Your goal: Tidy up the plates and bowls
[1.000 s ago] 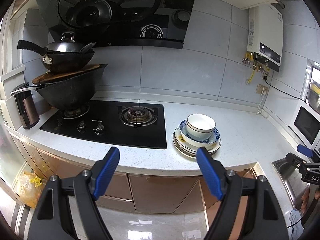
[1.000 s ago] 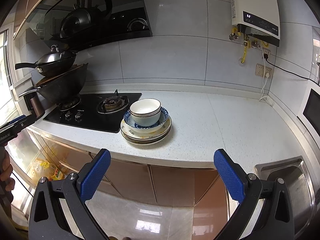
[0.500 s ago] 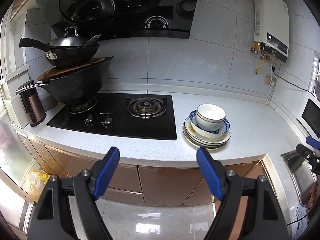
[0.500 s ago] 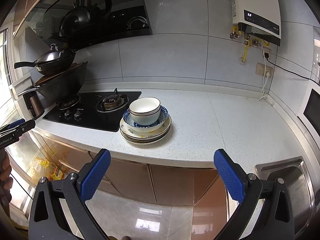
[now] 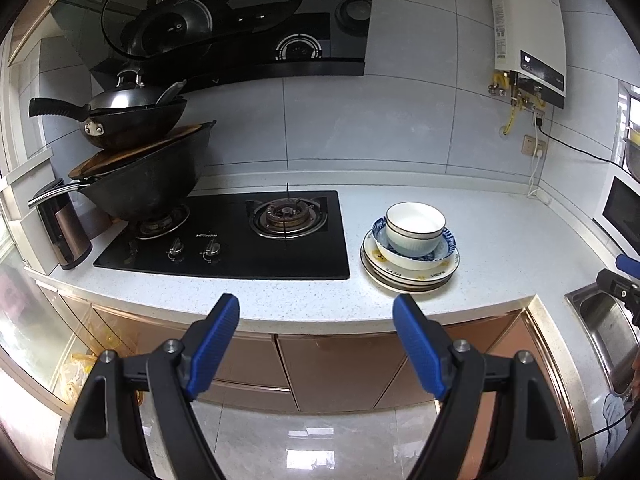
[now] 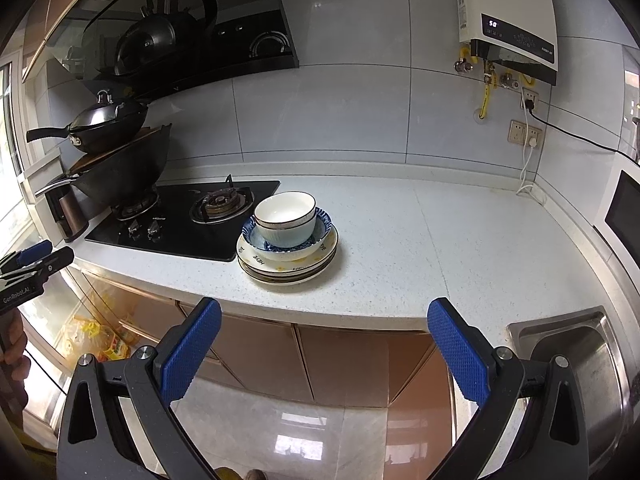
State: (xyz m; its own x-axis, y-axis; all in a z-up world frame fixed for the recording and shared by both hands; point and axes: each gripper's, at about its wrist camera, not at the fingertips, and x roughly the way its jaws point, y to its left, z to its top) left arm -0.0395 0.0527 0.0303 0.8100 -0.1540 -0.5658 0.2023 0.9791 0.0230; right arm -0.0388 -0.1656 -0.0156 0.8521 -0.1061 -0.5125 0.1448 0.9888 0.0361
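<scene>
A white bowl (image 5: 415,227) sits in a blue-patterned bowl (image 5: 448,245) on a stack of plates (image 5: 408,276) on the white counter, just right of the stove. The stack also shows in the right wrist view: white bowl (image 6: 285,216), blue-patterned bowl (image 6: 322,227), plates (image 6: 286,268). My left gripper (image 5: 316,322) is open and empty, held in front of the counter edge, left of the stack. My right gripper (image 6: 325,330) is open and empty, in front of the counter, below and right of the stack.
A black gas stove (image 5: 240,236) lies left of the stack, with stacked woks (image 5: 140,172) on its left burner. A steel sink (image 6: 580,356) is at the right end. White countertop (image 6: 460,240) stretches right of the plates. A microwave (image 5: 620,212) stands far right.
The left gripper has moved up and to the left, so the stack sits further right and higher in its view. The right gripper has barely moved. Both stay open.
</scene>
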